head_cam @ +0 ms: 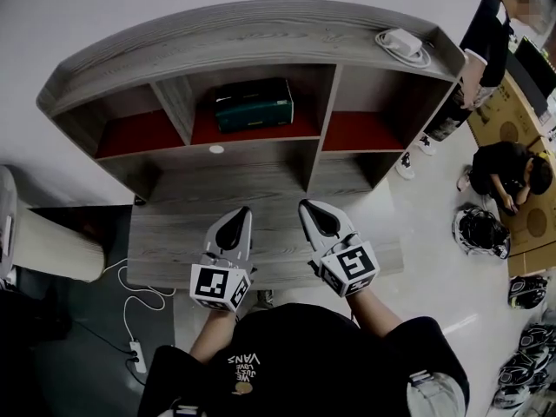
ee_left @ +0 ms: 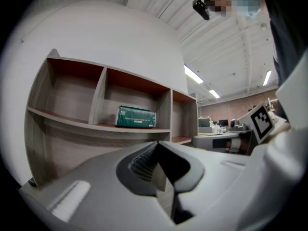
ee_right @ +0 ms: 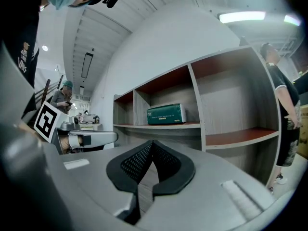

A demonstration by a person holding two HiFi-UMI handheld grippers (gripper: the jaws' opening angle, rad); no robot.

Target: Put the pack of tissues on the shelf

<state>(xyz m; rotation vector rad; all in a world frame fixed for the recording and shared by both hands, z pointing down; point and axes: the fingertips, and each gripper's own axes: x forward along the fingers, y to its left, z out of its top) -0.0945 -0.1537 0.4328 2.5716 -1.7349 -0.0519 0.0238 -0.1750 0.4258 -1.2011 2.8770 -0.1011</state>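
The green pack of tissues (head_cam: 254,103) lies in the middle compartment of the wooden shelf (head_cam: 243,33); it also shows in the left gripper view (ee_left: 135,116) and the right gripper view (ee_right: 166,114). My left gripper (head_cam: 241,212) hovers over the desk surface in front of the shelf, jaws shut with nothing between them. My right gripper (head_cam: 309,207) hangs beside it, a short gap apart, also shut and empty. Both point toward the shelf, well short of the pack. In their own views the left gripper (ee_left: 157,144) and right gripper (ee_right: 152,143) tips meet.
The desk top (head_cam: 174,233) runs below the shelf. A white charger with a coiled cable (head_cam: 401,43) rests on the shelf's top right. A power strip and cable (head_cam: 136,347) lie on the floor at left. People (head_cam: 491,33) and helmets (head_cam: 479,230) are at right.
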